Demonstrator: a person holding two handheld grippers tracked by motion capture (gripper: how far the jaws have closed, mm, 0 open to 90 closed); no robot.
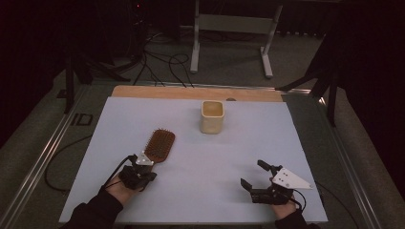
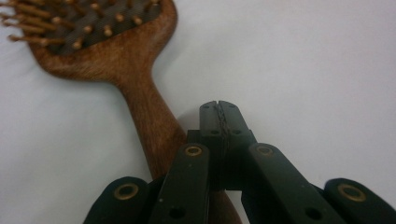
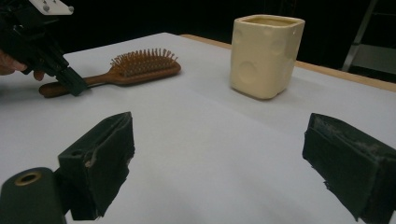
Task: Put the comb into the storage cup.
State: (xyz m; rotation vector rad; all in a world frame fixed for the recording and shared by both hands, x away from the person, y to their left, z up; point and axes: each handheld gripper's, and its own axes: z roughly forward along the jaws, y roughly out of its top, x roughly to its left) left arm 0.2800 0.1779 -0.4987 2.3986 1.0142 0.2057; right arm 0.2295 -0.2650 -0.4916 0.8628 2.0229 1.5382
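Observation:
A wooden paddle hairbrush (image 1: 160,144) lies bristles up on the white sheet at left centre, its handle pointing toward the person. My left gripper (image 1: 145,171) sits at the handle's end, jaws pressed together with nothing between them. In the left gripper view the handle (image 2: 154,126) runs just left of and under the shut gripper (image 2: 219,112). My right gripper (image 1: 254,174) rests open near the front right, and between its jaws (image 3: 224,154) lies bare sheet. In the right gripper view the left gripper (image 3: 74,84) touches the hairbrush (image 3: 135,67).
A cream square cup (image 1: 212,116) stands upright at the back centre, seen also as the cup (image 3: 266,56) ahead of the right gripper. The white sheet (image 1: 200,200) covers a wooden table (image 1: 191,92). White stand legs (image 1: 196,43) and cables lie on the floor beyond.

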